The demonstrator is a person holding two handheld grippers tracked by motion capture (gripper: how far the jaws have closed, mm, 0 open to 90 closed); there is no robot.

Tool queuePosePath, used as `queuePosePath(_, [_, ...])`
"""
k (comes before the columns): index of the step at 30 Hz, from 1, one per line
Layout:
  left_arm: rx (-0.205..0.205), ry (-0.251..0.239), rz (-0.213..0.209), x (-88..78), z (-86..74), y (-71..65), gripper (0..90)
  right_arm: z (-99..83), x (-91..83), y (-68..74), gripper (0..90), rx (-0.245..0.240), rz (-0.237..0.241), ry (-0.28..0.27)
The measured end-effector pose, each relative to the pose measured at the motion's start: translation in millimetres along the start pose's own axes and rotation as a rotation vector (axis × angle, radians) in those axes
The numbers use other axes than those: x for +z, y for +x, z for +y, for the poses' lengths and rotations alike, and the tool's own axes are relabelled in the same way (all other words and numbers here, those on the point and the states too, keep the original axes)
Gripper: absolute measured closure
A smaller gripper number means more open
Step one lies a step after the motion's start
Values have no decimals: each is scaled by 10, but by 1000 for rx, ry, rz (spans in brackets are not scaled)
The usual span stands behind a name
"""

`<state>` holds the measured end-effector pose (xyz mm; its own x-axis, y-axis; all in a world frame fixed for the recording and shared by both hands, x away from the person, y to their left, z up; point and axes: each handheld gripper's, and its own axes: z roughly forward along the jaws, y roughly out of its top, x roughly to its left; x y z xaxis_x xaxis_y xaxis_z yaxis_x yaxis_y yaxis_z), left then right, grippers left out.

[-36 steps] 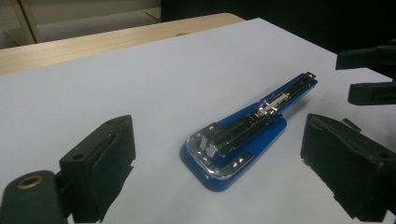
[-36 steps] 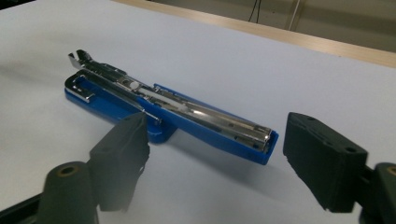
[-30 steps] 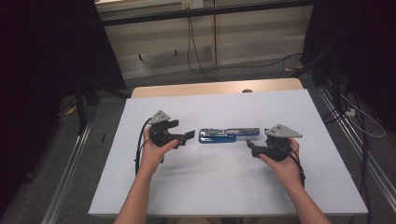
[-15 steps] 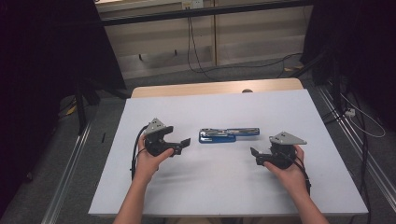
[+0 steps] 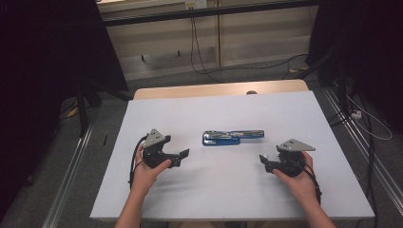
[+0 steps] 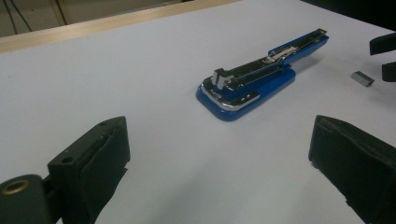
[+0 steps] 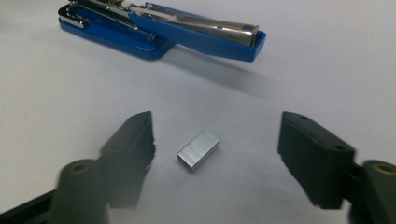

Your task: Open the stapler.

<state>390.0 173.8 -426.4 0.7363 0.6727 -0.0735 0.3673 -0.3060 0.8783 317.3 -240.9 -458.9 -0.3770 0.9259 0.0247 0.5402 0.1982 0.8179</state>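
Nearest the person, two bare forearms come up over the front edge of the counter, a flat sheet of matt white with a strip of pale wood showing along its far side. The right gripper is black, blocky plastic with a grey three-cornered plate on top; its jaws have just been closing but stand apart, and a small block of staples lies on the counter between them, touching neither pad. The block is a short rectangular bar of brushed silver metal with fine lines along its top, set at a slant to the jaws. The left gripper has the same black build, with a brass-coloured insert in one jaw, and its jaws are wide open with only bare counter between them. Beyond both grippers, near the middle of the counter, lies a blue stapler, swung open so that its blue plastic base and its long arm lie stretched out flat in a line; a bright chrome plate caps the rounded end of the base and a steel channel runs down the arm. No writing can be read on it. In the left gripper view the staples lie well to the side of the stapler, just beside the other gripper's black jaw tips. Farther off, cables trail across a grey floor before pale panels.
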Motion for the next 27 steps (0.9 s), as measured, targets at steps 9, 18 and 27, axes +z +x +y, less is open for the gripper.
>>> queuePosePath(9, [-25,-16,13,-63,-57,62,58,-31,2,31,429,-9,19,22])
queuePosePath(18, [-41,-51,12,-86,-49,82,58,-42,16,85,581,-24,28,57])
queuePosePath(27, [-32,-50,9,-85,-38,72,63,-16,52,115,631,-30,15,75])
